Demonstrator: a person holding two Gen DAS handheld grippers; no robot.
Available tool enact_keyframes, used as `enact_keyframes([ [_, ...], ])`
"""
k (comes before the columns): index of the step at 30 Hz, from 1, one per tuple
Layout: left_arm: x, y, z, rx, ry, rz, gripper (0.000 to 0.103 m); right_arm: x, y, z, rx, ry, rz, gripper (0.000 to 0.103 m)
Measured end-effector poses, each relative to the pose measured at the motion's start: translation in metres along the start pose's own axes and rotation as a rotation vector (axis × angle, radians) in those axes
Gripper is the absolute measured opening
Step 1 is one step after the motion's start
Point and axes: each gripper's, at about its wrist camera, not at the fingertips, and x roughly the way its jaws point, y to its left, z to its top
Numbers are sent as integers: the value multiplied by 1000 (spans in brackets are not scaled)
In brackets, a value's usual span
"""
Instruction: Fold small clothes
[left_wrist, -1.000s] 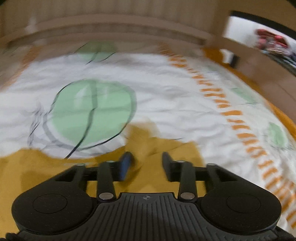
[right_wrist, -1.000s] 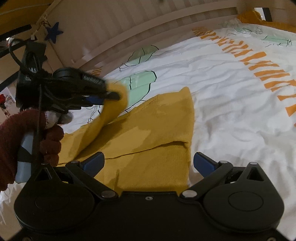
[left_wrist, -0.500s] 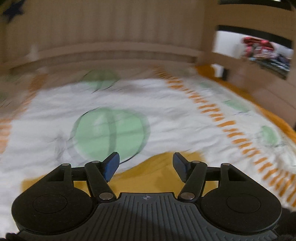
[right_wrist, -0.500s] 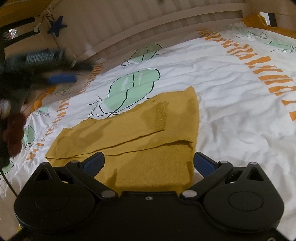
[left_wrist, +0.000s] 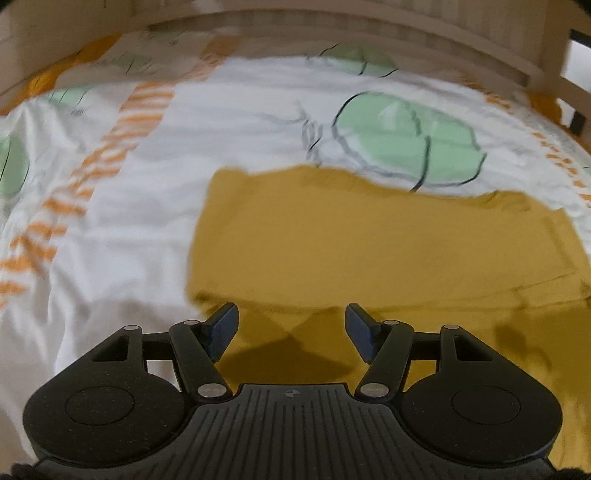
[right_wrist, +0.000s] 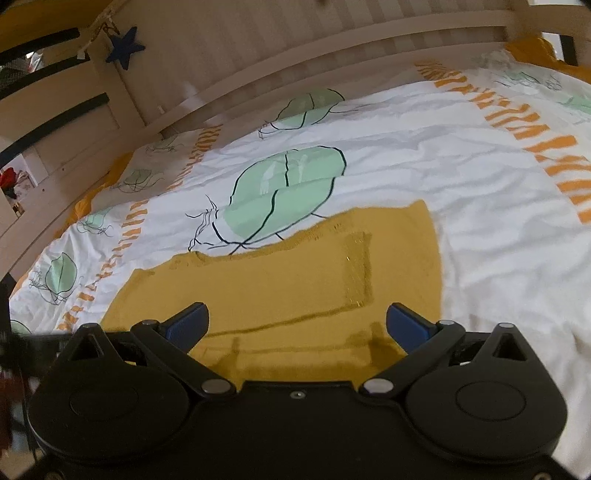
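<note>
A mustard-yellow knit garment (left_wrist: 369, 243) lies flat on the bed, partly folded, with a sleeve laid across its body (right_wrist: 295, 280). My left gripper (left_wrist: 291, 328) is open and empty, hovering above the garment's near left edge. My right gripper (right_wrist: 297, 326) is open wide and empty, above the garment's near edge. The sleeve cuff (right_wrist: 356, 269) lies toward the right side. The left wrist view is blurred by motion.
The bed cover (right_wrist: 480, 206) is white with green leaf prints (right_wrist: 284, 192) and orange dashed stripes (right_wrist: 535, 140). A wooden slatted bed frame (right_wrist: 295, 48) runs along the far side. A blue star (right_wrist: 125, 48) hangs on the frame at left.
My left gripper let go of the sleeve, which now lies across the garment, and swung back to the garment's left edge. My right gripper stayed open and moved slightly forward.
</note>
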Motion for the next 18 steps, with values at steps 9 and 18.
enact_keyframes([
  [9,7,-3,-42,54,-139,59,67,39,-11,17,15,20,-27,102],
  [18,13,-2,-46,44,-178,63,71,61,-19,10,47,45,-31,102],
])
